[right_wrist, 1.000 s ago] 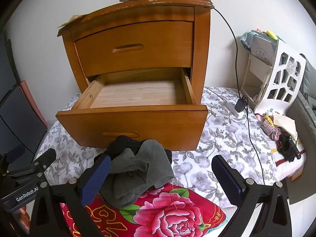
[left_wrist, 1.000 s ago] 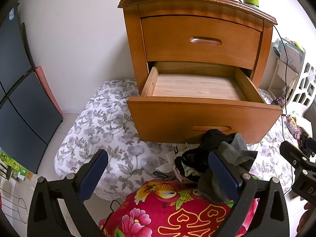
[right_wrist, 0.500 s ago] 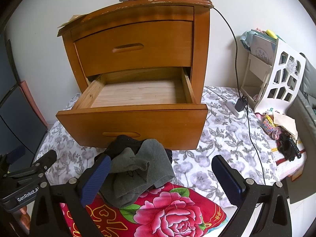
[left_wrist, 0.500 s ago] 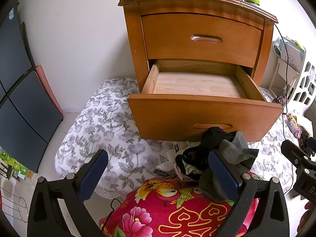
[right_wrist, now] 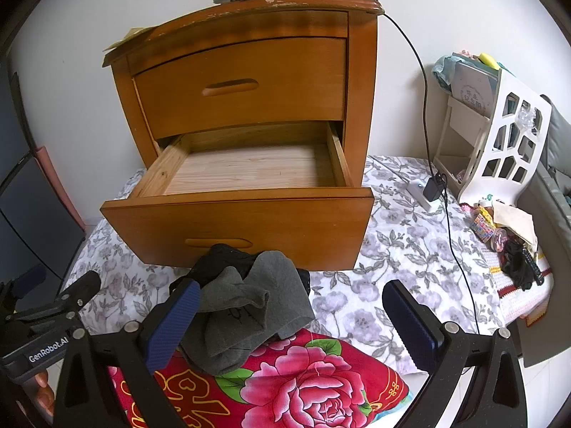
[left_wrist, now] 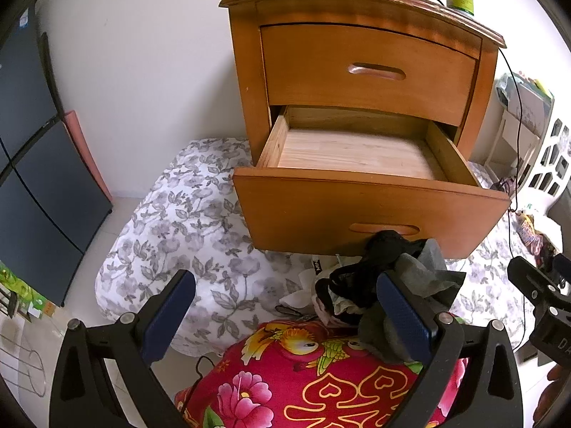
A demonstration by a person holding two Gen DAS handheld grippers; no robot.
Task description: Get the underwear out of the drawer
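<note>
A wooden nightstand point(right_wrist: 249, 82) stands on a floral sheet point(right_wrist: 389, 249), its lower drawer point(right_wrist: 242, 221) pulled out, bare boards showing inside. Near its front, a red flowered cushion point(right_wrist: 303, 385) carries the heap of underwear point(right_wrist: 249, 306): grey cloth over black pieces, with paler ones that are hard to make out in the left wrist view. The left gripper point(left_wrist: 285, 317) hangs with its jaws spread wide, holding nothing; the heap lies behind its right finger. The right gripper point(right_wrist: 292, 321) is equally wide and empty, the grey cloth beside its left finger.
</note>
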